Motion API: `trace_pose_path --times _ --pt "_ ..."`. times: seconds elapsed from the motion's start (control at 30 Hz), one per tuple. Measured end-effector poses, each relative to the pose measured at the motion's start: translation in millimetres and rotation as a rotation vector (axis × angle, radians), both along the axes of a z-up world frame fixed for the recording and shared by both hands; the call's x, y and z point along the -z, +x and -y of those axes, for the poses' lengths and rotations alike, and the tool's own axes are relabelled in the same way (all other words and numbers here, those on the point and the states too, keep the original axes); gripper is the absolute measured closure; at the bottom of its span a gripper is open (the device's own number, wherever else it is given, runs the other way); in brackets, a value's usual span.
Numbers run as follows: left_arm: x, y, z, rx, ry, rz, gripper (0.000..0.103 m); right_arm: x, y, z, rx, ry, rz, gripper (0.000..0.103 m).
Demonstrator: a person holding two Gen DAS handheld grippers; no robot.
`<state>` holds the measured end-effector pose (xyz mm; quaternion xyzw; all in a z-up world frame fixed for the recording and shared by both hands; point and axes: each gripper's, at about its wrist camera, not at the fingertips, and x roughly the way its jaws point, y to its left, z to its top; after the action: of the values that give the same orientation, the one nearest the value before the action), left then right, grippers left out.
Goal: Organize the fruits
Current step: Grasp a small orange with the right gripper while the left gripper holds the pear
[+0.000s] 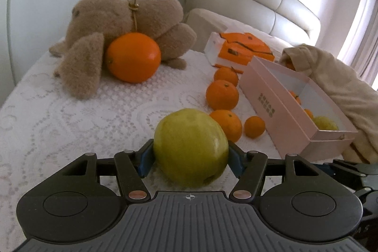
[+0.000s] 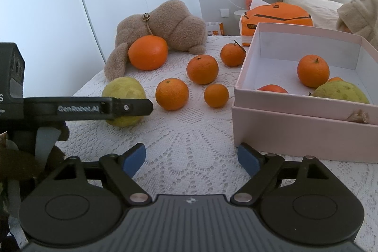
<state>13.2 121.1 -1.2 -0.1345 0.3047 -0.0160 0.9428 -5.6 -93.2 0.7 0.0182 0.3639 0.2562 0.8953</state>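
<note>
My left gripper (image 1: 191, 154) clamped on a green pear (image 1: 191, 147) on the lace bedspread (image 1: 94, 115), its long axis lying sideways between the pads, dimpled end toward me, my right gripper (image 2: 191, 161) spread apart beside the pink box (image 2: 304, 131).

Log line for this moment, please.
left gripper: closed on green fruit | right gripper: open, empty | pink box: partly filled
</note>
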Motion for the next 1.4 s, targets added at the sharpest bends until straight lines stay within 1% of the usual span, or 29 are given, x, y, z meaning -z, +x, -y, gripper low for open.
trace_pose_path --times 0.13,0.2,0.33,0.4,0.43,0.5,0.6,0.73,0.77,0.8,0.83,0.87,0.9,0.93,0.97,1.03,1.07,1.13,1.23,1.4 --pt "-6 -10 -3 -0.070 0.120 0.028 0.035 1 0 -1 -0.004 -0.007 0.001 0.017" --pt "-10 -15 -15 -0.112 0.133 0.044 0.035 1 0 -3 -0.012 -0.015 0.001 0.014" --pt "-13 -25 -43 -0.196 0.136 0.065 0.035 1 2 -6 -0.036 -0.031 -0.012 0.006" --pt "-10 -28 -51 -0.215 0.127 0.069 0.035 2 1 -13 -0.056 -0.074 -0.012 0.002" --pt "-9 -31 -53 -0.216 0.119 0.075 0.035 3 -1 -18 -0.068 -0.106 -0.010 0.000" --pt "-6 -32 -54 -0.199 0.090 0.091 0.035 5 -5 -31 -0.081 -0.200 0.008 0.000" --pt "-8 -34 -52 -0.177 0.082 0.112 0.035 4 -4 -32 -0.075 -0.215 -0.002 0.000" --pt "-5 -33 -50 -0.147 0.061 0.111 0.035 3 -7 -33 -0.073 -0.222 0.003 0.000" --pt "-5 -33 -49 -0.142 0.057 0.109 0.035 0 -9 -34 -0.081 -0.234 0.013 0.003" --pt "-4 -32 -49 -0.139 0.054 0.102 0.035 -3 -12 -37 -0.099 -0.249 0.030 0.007" --pt "-3 -31 -49 -0.138 0.051 0.092 0.035 -7 -15 -43 -0.124 -0.266 0.050 0.018" --pt "-2 -30 -50 -0.137 0.044 0.078 0.035 -15 -19 -49 -0.150 -0.294 0.087 0.029" --pt "0 -28 -51 -0.136 0.035 0.065 0.035 -22 -22 -53 -0.157 -0.323 0.130 0.034" --pt "1 -27 -52 -0.135 0.025 0.053 0.035 -29 -23 -57 -0.159 -0.346 0.161 0.044" --pt "1 -27 -53 -0.133 0.017 0.048 0.035 -36 -21 -59 -0.157 -0.364 0.183 0.050" --pt "2 -28 -53 -0.134 0.013 0.051 0.035 -49 -7 -61 -0.137 -0.385 0.187 0.053" --pt "2 -29 -53 -0.134 0.015 0.052 0.035 -54 3 -62 -0.129 -0.403 0.188 0.059" --pt "2 -29 -53 -0.132 0.015 0.051 0.035 -57 20 -66 -0.129 -0.456 0.192 0.061" --pt "2 -28 -54 -0.131 0.009 0.049 0.035 -54 46 -72 -0.135 -0.530 0.159 0.063" --pt "3 -28 -57 -0.132 -0.015 0.047 0.035 -46 65 -92 -0.192 -0.638 0.159 0.064"
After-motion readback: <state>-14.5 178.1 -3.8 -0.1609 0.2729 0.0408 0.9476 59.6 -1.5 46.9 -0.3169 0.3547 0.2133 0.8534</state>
